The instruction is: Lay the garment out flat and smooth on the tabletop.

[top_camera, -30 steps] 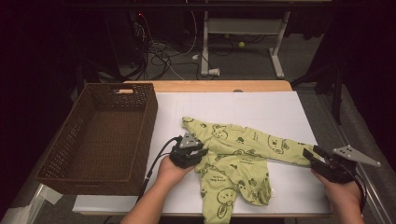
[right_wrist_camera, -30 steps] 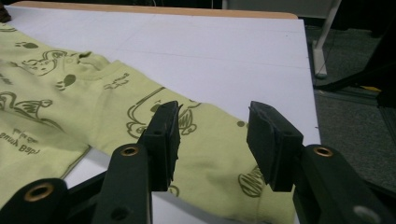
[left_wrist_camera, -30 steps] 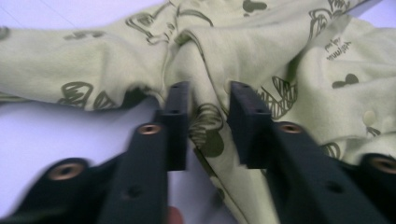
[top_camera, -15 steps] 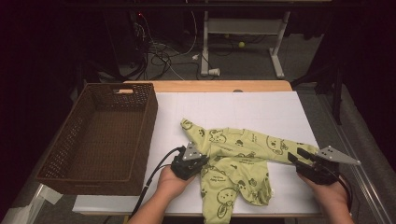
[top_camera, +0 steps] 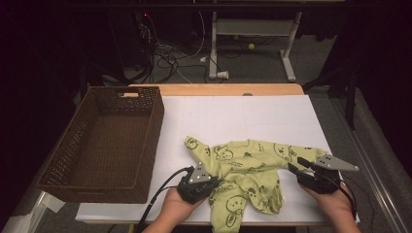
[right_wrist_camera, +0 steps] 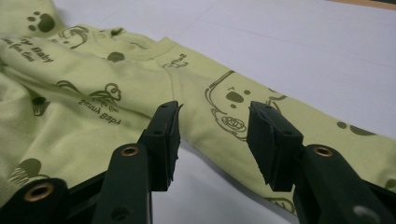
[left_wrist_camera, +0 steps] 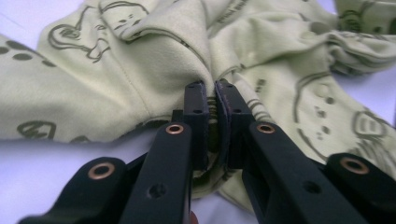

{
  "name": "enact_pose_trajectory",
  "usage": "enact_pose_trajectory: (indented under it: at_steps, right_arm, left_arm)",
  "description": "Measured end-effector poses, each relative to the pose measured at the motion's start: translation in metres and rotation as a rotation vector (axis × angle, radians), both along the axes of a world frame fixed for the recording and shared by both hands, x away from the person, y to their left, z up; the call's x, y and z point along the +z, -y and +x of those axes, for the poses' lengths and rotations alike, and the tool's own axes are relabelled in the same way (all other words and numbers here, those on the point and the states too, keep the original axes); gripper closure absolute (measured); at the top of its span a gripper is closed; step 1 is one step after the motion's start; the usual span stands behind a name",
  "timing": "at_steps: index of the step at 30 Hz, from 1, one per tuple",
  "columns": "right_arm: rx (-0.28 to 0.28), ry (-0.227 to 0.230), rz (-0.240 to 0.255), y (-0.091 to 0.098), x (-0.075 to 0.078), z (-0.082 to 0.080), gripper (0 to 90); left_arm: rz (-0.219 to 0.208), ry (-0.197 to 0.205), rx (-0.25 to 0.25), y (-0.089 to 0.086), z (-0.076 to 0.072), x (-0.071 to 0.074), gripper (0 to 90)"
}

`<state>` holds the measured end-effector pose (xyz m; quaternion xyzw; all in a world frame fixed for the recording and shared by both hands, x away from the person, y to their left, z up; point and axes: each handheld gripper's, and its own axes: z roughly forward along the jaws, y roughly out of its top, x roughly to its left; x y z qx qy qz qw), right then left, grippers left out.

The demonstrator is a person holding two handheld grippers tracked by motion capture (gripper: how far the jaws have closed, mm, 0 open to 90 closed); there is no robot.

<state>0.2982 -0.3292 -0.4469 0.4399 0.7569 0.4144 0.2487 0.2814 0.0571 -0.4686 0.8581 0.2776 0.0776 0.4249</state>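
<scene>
Presently: green baby suit spread on the white table sheet, right of the brown basket; left gripper pinched tight on a fold at its near-left edge; right gripper, jaws apart, at its right sleeve.

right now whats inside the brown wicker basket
The brown wicker basket shows a bare woven floor in the high view; its near wall hides the strip of floor just behind it.
</scene>
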Motion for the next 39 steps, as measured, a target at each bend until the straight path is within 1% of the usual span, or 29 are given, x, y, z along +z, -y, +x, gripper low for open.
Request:
enact_pose_trajectory:
  at_steps: [1, 3, 4, 6, 7, 9, 10, 13, 14, 15, 16, 17, 18, 20, 21, 23, 24, 25, 26, 27, 28, 29, 31, 32, 33, 34, 35, 37, 39]
  right_arm:
    - [-0.006, -0.001, 0.003, 0.001, 0.000, 0.000, 55.3]
    - [-0.012, -0.007, 0.007, 0.002, -0.001, 0.000, 55.3]
    - [-0.013, -0.006, 0.007, 0.003, -0.001, 0.001, 55.3]
    - [-0.013, -0.008, 0.008, 0.004, -0.001, 0.001, 55.2]
    - [-0.013, -0.008, 0.008, 0.004, -0.002, 0.002, 55.1]
    - [-0.014, -0.010, 0.011, 0.004, -0.002, 0.002, 55.1]
    - [-0.014, -0.010, 0.011, 0.004, -0.002, 0.002, 55.1]
    - [-0.012, -0.010, 0.011, 0.004, -0.002, 0.003, 55.1]
    - [-0.013, -0.010, 0.012, 0.003, -0.002, 0.003, 55.1]
    - [-0.014, -0.009, 0.013, 0.003, -0.002, 0.003, 55.1]
    - [-0.014, -0.009, 0.013, 0.003, -0.002, 0.003, 55.1]
    - [-0.015, -0.010, 0.012, 0.003, -0.002, 0.004, 55.1]
    - [-0.016, -0.012, 0.013, 0.003, -0.003, 0.004, 55.2]
    - [-0.017, -0.017, 0.008, 0.003, -0.004, 0.005, 55.1]
    - [-0.017, -0.018, 0.006, 0.003, -0.004, 0.005, 55.1]
    - [-0.017, -0.018, 0.001, 0.003, -0.005, 0.006, 55.2]
    - [-0.018, -0.019, 0.000, 0.003, -0.005, 0.006, 55.2]
    - [-0.018, -0.020, 0.001, 0.003, -0.005, 0.006, 55.1]
    - [-0.016, -0.020, 0.000, 0.003, -0.005, 0.006, 55.1]
    - [-0.015, -0.021, 0.001, 0.003, -0.005, 0.006, 55.2]
    - [-0.015, -0.021, 0.001, 0.003, -0.005, 0.006, 55.2]
    - [-0.015, -0.020, 0.001, 0.003, -0.005, 0.006, 55.2]
    - [-0.016, -0.022, 0.004, 0.003, -0.005, 0.006, 55.2]
    - [-0.014, -0.023, 0.005, 0.003, -0.006, 0.006, 55.2]
    - [-0.012, -0.024, 0.005, 0.003, -0.006, 0.006, 55.2]
    - [-0.011, -0.026, 0.003, 0.003, -0.007, 0.007, 55.2]
    - [-0.007, -0.025, 0.003, 0.002, -0.006, 0.007, 55.1]
    - [-0.016, -0.025, 0.019, 0.000, -0.005, 0.010, 54.7]
    - [-0.014, -0.021, 0.023, -0.004, -0.003, 0.017, 53.8]
  left_arm:
    - [0.001, -0.002, -0.006, 0.001, -0.002, 0.000, 80.8]
    - [0.024, 0.003, -0.007, 0.002, -0.004, 0.000, 80.7]
    - [0.026, 0.007, -0.006, 0.002, -0.004, 0.001, 80.7]
    - [0.018, 0.002, -0.001, 0.000, -0.002, 0.002, 79.1]
    - [0.013, -0.004, 0.000, -0.002, 0.000, 0.002, 75.3]
    - [-0.006, -0.001, 0.010, -0.006, 0.002, 0.004, 71.6]
    - [-0.021, 0.007, 0.022, -0.009, 0.004, 0.006, 69.6]
    - [-0.049, 0.037, 0.066, -0.013, 0.008, 0.012, 57.8]
    - [-0.060, 0.045, 0.075, -0.014, 0.011, 0.014, 57.6]
    - [-0.066, 0.061, 0.097, -0.015, 0.014, 0.017, 54.3]
    - [-0.066, 0.061, 0.097, -0.015, 0.014, 0.017, 48.9]
    - [-0.068, 0.079, 0.127, -0.016, 0.019, 0.019, 48.9]
    - [-0.071, 0.083, 0.136, -0.016, 0.024, 0.020, 45.6]
    - [-0.079, 0.068, 0.146, -0.015, 0.037, 0.022, 40.2]
    - [-0.078, 0.069, 0.157, -0.014, 0.043, 0.022, 39.6]
    - [-0.080, 0.050, 0.178, -0.011, 0.057, 0.022, 39.6]
    - [-0.075, 0.034, 0.191, -0.009, 0.064, 0.020, 39.6]
    - [-0.055, 0.020, 0.209, -0.007, 0.071, 0.019, 39.7]
    - [-0.024, 0.005, 0.225, -0.003, 0.078, 0.015, 39.7]
    - [-0.024, 0.005, 0.225, -0.003, 0.078, 0.015, 39.7]
    - [0.006, -0.009, 0.240, -0.001, 0.083, 0.012, 39.7]
    - [0.052, -0.018, 0.255, 0.002, 0.088, 0.008, 39.7]
    - [0.112, -0.034, 0.268, 0.005, 0.095, 0.000, 39.7]
    - [0.127, -0.024, 0.267, 0.006, 0.096, -0.003, 39.7]
    - [0.144, -0.002, 0.256, 0.008, 0.094, -0.005, 40.1]
    - [0.150, 0.011, 0.255, 0.010, 0.092, -0.006, 40.7]
    - [0.146, 0.006, 0.258, 0.011, 0.092, -0.006, 44.2]
    - [0.147, 0.014, 0.251, 0.012, 0.089, -0.006, 50.7]
    - [0.150, 0.029, 0.241, 0.013, 0.088, -0.006, 60.6]
